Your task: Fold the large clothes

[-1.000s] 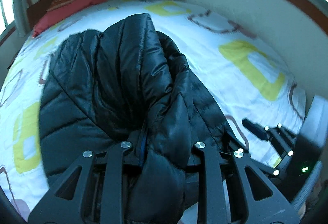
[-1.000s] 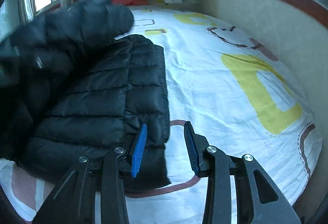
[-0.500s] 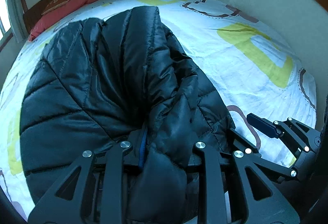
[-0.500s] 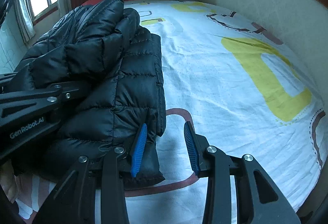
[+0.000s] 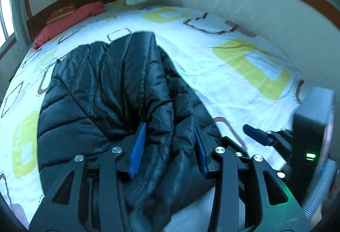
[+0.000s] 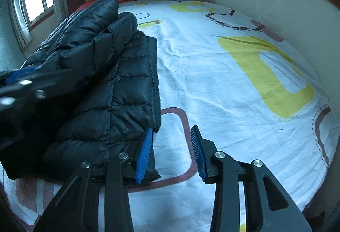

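A black quilted puffer jacket (image 5: 110,91) lies bunched and partly folded on the bed; it also shows in the right wrist view (image 6: 110,91). My left gripper (image 5: 170,147) is open, its blue pads (image 5: 138,147) spread on either side of a fold of the jacket. My right gripper (image 6: 172,153) is open and empty, just right of the jacket's near right edge, over the sheet. The right gripper's tip also shows in the left wrist view (image 5: 257,134).
The bed carries a white sheet (image 6: 223,83) with yellow and brown shapes. Red pillows (image 5: 70,19) lie at the headboard. A wall (image 6: 276,9) runs along the bed's right side. A dark box with a green light (image 5: 308,147) stands at the right.
My left gripper has opened; its blue pads now show beside the jacket fold it was clamped on. The jacket has sunk lower onto the bed. The right gripper stays open in place.
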Action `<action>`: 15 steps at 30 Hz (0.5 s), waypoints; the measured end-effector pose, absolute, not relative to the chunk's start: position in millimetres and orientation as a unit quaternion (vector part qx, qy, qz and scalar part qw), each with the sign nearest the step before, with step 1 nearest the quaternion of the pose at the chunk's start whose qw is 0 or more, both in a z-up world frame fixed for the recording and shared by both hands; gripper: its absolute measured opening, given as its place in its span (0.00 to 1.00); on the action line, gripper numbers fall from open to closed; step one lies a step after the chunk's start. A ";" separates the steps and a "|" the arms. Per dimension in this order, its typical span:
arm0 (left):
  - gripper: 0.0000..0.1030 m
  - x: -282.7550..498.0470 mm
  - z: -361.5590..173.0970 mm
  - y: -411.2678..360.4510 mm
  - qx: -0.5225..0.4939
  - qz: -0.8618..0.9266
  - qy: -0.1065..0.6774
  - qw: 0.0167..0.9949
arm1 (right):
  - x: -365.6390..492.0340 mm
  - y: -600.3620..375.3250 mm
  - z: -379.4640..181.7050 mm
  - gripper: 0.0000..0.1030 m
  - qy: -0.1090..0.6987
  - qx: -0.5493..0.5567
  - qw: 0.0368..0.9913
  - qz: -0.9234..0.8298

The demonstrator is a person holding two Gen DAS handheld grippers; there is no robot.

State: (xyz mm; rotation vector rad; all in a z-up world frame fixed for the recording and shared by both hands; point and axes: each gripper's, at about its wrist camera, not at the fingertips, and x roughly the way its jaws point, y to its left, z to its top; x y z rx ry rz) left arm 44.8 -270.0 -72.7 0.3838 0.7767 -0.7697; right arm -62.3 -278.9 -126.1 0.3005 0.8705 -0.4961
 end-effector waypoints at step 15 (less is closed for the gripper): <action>0.66 43.0 -16.1 -126.2 0.009 -0.316 0.319 0.893 | -66.2 -271.4 -96.8 0.38 0.396 0.125 0.876 -0.247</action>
